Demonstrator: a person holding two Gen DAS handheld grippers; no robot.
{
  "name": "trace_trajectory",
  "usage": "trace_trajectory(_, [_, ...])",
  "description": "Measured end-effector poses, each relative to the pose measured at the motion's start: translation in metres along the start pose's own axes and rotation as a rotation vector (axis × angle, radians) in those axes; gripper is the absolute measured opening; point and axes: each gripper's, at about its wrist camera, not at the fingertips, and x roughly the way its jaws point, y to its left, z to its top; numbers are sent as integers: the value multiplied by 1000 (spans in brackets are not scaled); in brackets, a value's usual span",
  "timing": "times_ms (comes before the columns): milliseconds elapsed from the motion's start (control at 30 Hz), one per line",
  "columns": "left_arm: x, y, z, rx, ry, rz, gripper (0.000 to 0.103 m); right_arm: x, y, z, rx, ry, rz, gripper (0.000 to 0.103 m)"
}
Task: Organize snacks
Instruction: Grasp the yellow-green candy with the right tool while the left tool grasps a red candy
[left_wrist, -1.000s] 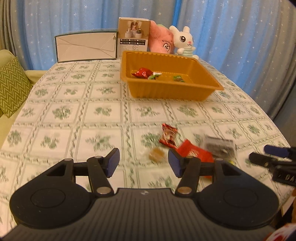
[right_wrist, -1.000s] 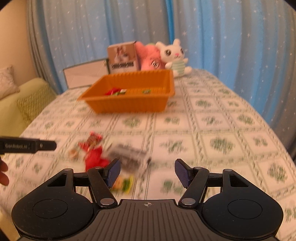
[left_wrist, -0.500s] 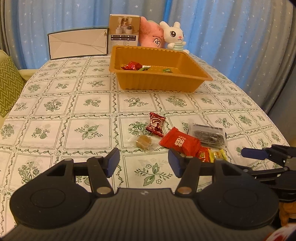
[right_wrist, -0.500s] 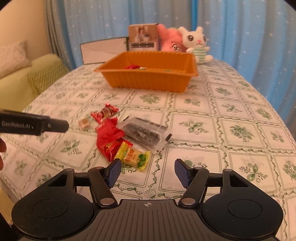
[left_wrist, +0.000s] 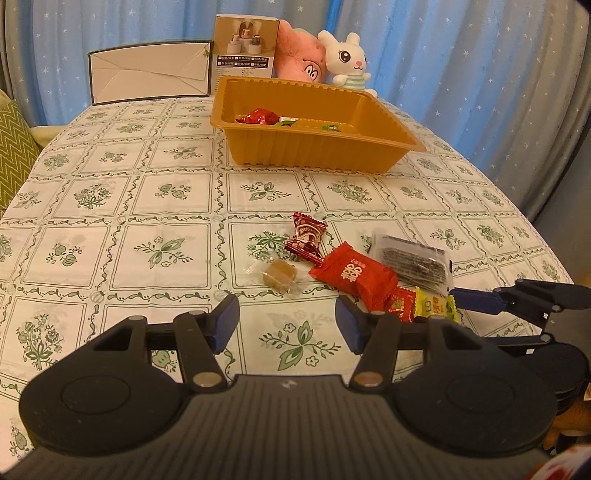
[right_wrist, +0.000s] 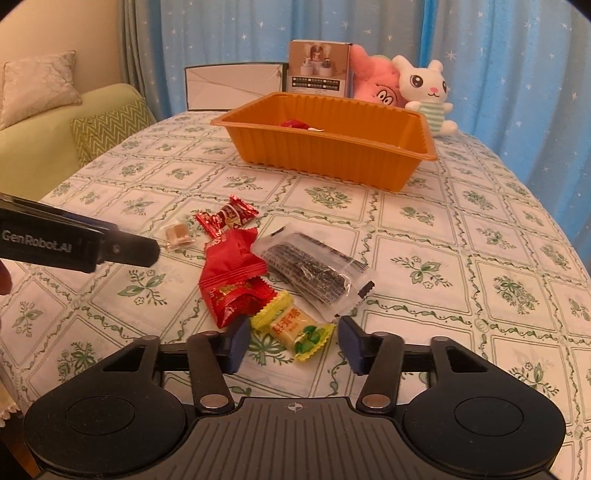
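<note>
- Closing around the yellow-green snack packet, your right hand-held gripper has the packet between its jaws, pads not yet pressing it.
- Your left hand-held gripper hangs open over bare surface, nothing between its jaws.
- Beside the yellow packet lie two red packets, a dark clear-wrapped bar, a red candy and a brown sweet.
- The orange tray stands farther back, with a few snacks inside.

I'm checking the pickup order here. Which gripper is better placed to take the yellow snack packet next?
Right. The right gripper already straddles the yellow snack packet, its jaws closing around it. The left gripper stands open over bare tablecloth, nearer the brown candy.
</note>
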Motion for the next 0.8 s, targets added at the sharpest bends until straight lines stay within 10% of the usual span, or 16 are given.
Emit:
trace_trajectory(133, [-1, -4, -1, 22, 1, -4, 53, -5, 2, -1, 5, 6, -4, 30])
trace_trajectory(800, [15, -70, -2, 338, -13, -161, 34, -35, -35, -12, 172, 35, -126, 28])
